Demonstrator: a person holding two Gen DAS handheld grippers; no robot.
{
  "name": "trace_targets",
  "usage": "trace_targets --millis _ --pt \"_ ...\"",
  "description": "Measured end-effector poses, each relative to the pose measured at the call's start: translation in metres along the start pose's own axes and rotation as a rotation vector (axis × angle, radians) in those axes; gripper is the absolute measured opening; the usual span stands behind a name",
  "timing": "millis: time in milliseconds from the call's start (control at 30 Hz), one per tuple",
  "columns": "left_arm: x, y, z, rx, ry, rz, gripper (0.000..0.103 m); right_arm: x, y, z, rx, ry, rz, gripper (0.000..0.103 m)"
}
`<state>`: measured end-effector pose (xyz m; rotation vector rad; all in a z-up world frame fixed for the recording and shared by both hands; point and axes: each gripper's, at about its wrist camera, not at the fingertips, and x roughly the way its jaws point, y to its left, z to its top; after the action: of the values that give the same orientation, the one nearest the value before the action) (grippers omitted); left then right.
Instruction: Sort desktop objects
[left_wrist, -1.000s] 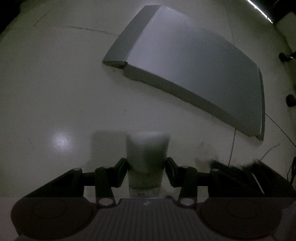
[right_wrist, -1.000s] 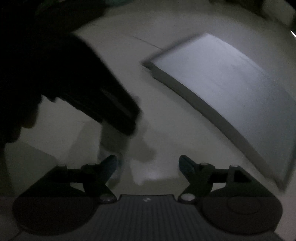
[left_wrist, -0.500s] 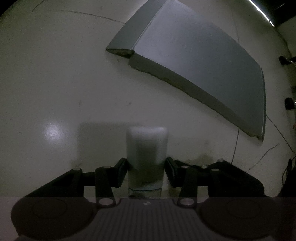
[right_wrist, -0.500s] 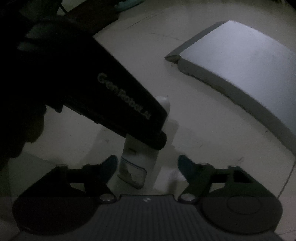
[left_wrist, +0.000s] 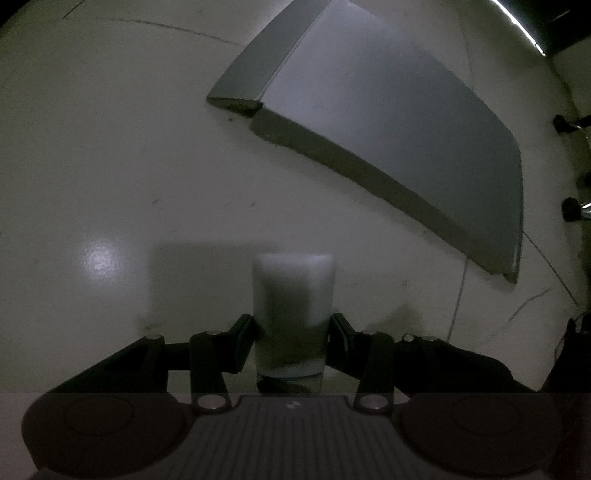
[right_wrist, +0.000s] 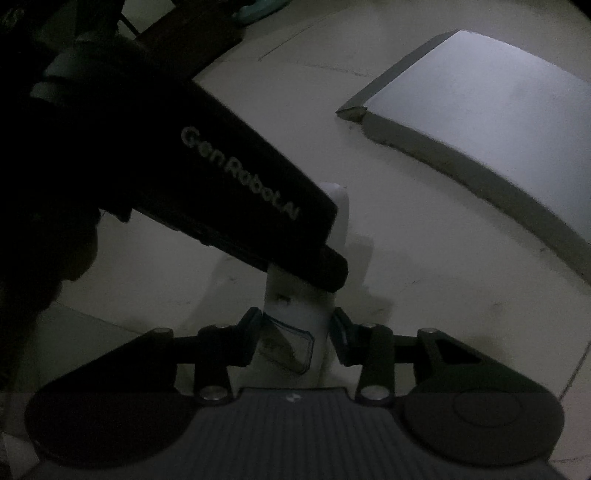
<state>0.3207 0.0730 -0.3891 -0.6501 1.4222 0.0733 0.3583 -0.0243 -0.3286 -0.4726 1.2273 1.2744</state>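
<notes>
A white tube-shaped bottle (left_wrist: 293, 295) with a rounded cap is held between the fingers of my left gripper (left_wrist: 291, 339), which is shut on it above the pale desk. In the right wrist view the same bottle (right_wrist: 291, 317) shows its label end, and my right gripper (right_wrist: 295, 339) has closed its fingers on that lower end. The dark body of the left gripper (right_wrist: 207, 177) crosses the right wrist view from the upper left and hides the bottle's middle.
A closed grey laptop (left_wrist: 388, 110) lies on the desk (left_wrist: 110, 166) at the back right; it also shows in the right wrist view (right_wrist: 480, 122). A thin cable (left_wrist: 458, 295) runs down the desk at the right. Dark objects (left_wrist: 569, 122) stand at the far right edge.
My right gripper has moved in to the bottle and closed its fingers on the label end. My left gripper kept its hold and lifted the bottle slightly toward the laptop.
</notes>
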Motion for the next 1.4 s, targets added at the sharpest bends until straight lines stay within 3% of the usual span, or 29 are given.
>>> trace_targets --millis 433,733,800,933,1000,1233,1400 --pt "-0.085 -0.044 -0.007 0.042 -0.044 -0.042 0.040 -0.079 0.004 0.034 -0.022 -0.030 -0.057 0.041" --pt "-0.152 -0.065 -0.060 0.067 -0.059 -0.038 0.040 -0.126 0.042 0.036 -0.068 -0.020 -0.093 0.036" --pt "-0.160 -0.066 -0.076 0.075 -0.057 -0.034 0.040 -0.166 0.079 -0.002 -0.092 -0.017 -0.100 0.033" --pt "-0.170 -0.067 -0.110 0.101 -0.045 0.001 0.040 -0.179 0.097 -0.022 -0.084 -0.030 -0.099 0.015" --pt "-0.172 -0.065 -0.130 0.093 -0.027 0.000 0.040 -0.168 0.107 -0.024 -0.066 -0.021 -0.084 0.015" --pt "-0.155 -0.058 -0.202 0.112 0.038 0.038 0.035 -0.170 0.125 -0.093 -0.040 0.036 -0.060 0.015" --pt "-0.126 -0.055 -0.224 0.125 0.093 0.070 0.034 -0.150 0.118 -0.130 0.020 0.068 -0.062 0.015"
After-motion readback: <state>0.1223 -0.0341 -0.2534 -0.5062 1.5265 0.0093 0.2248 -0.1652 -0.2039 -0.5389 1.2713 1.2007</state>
